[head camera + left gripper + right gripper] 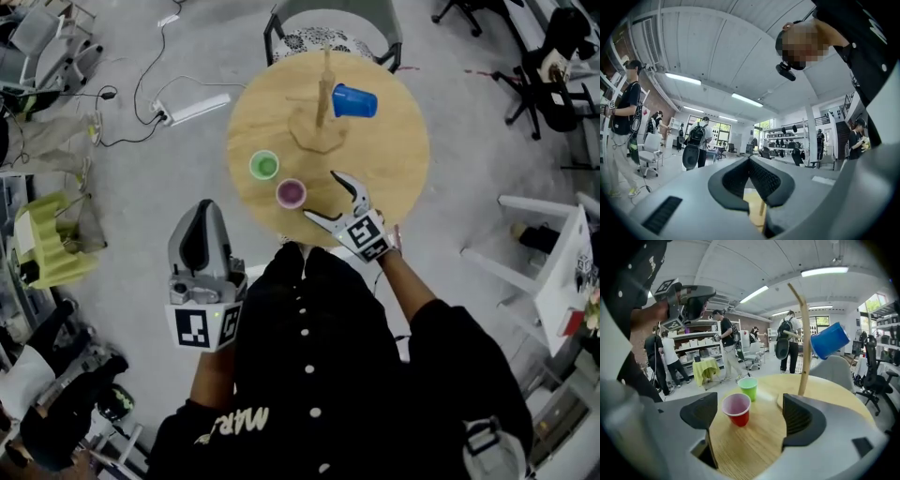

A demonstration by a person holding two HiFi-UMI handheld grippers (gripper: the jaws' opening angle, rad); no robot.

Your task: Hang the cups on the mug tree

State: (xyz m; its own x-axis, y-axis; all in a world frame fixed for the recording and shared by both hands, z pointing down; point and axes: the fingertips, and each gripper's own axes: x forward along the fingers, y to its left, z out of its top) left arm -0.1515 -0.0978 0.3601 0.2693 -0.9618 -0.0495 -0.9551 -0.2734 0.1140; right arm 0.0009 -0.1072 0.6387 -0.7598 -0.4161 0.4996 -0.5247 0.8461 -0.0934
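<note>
A round wooden table [394, 178] carries a wooden mug tree [322, 103] with a blue cup [354, 100] hung on a branch. A green cup [264, 166] and a red cup [291, 193] stand upright near the table's front left. My right gripper [322, 195] is open over the front edge, just right of the red cup. In the right gripper view the red cup [737, 409] stands a little beyond the open right gripper [750, 417], with the green cup [748, 388] behind it. My left gripper [201, 214] hangs shut and empty off the table's left side.
A grey chair [333, 28] stands behind the table. A power strip with cables [192, 110] lies on the floor at the left, near a yellow-green object [47, 239]. White furniture [562, 262] is at the right. Several people [724, 345] stand around the room.
</note>
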